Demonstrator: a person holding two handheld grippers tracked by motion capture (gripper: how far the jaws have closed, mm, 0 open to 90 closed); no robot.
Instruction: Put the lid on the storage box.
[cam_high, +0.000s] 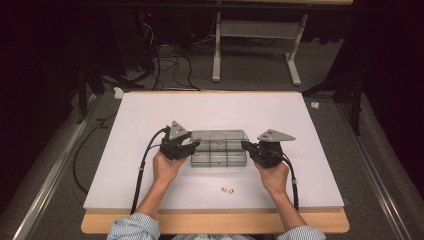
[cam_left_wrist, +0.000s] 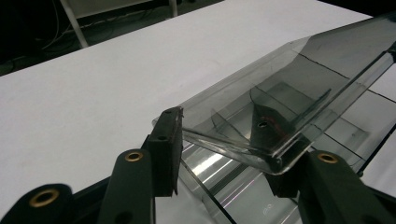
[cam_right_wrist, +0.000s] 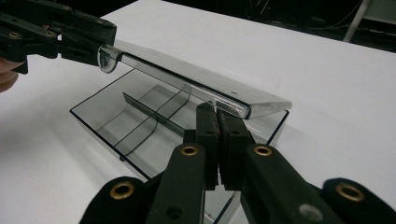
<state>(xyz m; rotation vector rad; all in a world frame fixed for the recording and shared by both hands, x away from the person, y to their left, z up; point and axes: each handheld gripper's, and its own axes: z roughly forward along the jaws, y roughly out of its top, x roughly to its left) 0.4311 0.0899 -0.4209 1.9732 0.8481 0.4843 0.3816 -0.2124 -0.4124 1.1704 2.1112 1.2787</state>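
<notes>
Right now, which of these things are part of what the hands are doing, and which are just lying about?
In use:
- clear compartment box
- its hinged lid, gripped at one end
- left gripper, shut on the lid
- right gripper, jaws together by the box's wall

Lying about:
- two small brass bits on the white table
- cables on the floor

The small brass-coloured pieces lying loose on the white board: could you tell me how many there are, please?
2. The small brass-coloured pieces lie side by side on the white board, in front of the clear box. Others may be hidden.
</notes>
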